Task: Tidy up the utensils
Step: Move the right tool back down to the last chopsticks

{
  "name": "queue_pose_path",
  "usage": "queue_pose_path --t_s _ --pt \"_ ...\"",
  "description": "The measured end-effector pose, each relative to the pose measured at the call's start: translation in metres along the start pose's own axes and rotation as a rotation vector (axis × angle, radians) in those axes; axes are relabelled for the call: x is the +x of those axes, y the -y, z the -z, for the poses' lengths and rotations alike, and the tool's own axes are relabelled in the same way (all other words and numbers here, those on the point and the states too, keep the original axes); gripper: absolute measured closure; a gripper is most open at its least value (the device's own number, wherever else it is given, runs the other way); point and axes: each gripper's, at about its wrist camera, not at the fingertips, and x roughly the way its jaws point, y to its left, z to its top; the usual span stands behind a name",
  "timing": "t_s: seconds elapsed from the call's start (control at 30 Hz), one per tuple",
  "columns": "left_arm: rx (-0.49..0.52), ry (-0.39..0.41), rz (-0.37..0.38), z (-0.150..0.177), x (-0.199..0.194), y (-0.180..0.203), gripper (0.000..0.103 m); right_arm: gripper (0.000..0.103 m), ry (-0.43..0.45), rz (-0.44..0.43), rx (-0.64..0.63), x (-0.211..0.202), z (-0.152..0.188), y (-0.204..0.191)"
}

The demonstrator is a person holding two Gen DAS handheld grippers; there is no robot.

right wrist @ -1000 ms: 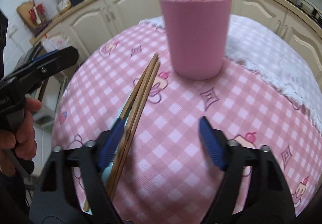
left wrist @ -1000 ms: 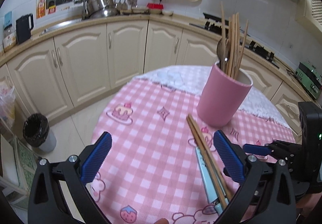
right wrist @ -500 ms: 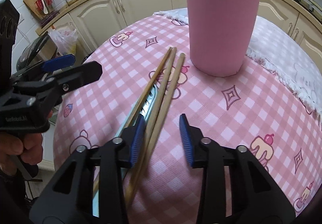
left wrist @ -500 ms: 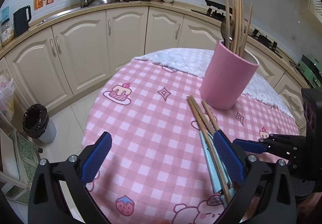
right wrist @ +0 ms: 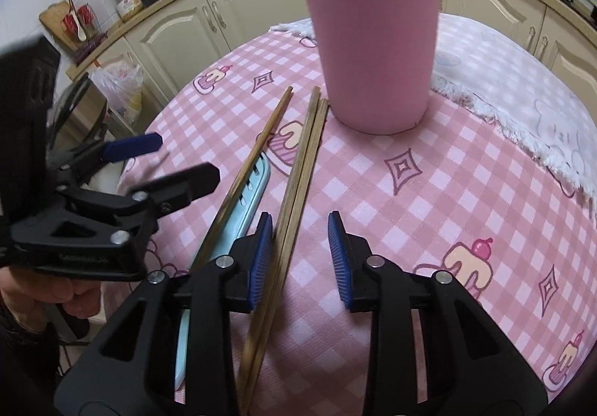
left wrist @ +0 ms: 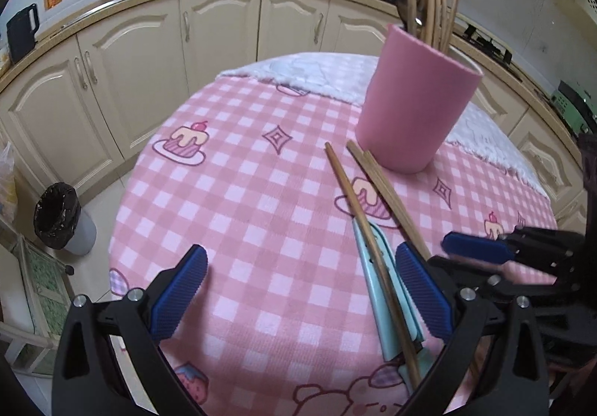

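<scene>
Fingers of your right gripper (right wrist: 300, 259) are standing apart and straddling a pair of brown wooden chopsticks (right wrist: 298, 184); the left pad (right wrist: 258, 263) is touching the pair, but nothing is clamped yet. Your left gripper (left wrist: 298, 300) is also spread wide, hovering over the pink checked tablecloth (left wrist: 242, 210) and holding nothing. The pair is lying flat, its far tips just beside the tall pink cylindrical cup (right wrist: 373, 42) that is already keeping other chopsticks. A third single wooden chopstick (right wrist: 246, 177) is resting across a flat pale blue utensil (right wrist: 250, 199) to the left. I think these sticks are light, stiff and smooth, so they could be slipping or scissoring; taking them near the middle seems safest.
</scene>
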Motion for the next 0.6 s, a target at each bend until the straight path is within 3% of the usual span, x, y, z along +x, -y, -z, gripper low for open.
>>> queue_pose_path --t_s 0.13,0.6 --pt "0.012 -0.028 0.022 0.004 0.008 0.005 0.004 0.072 0.021 -0.019 0.038 -0.009 -0.001 0.015" --pt "0.062 -0.024 -0.088 0.005 0.011 -0.007 0.004 0.072 -0.019 0.060 -0.024 0.014 -0.019 0.000"
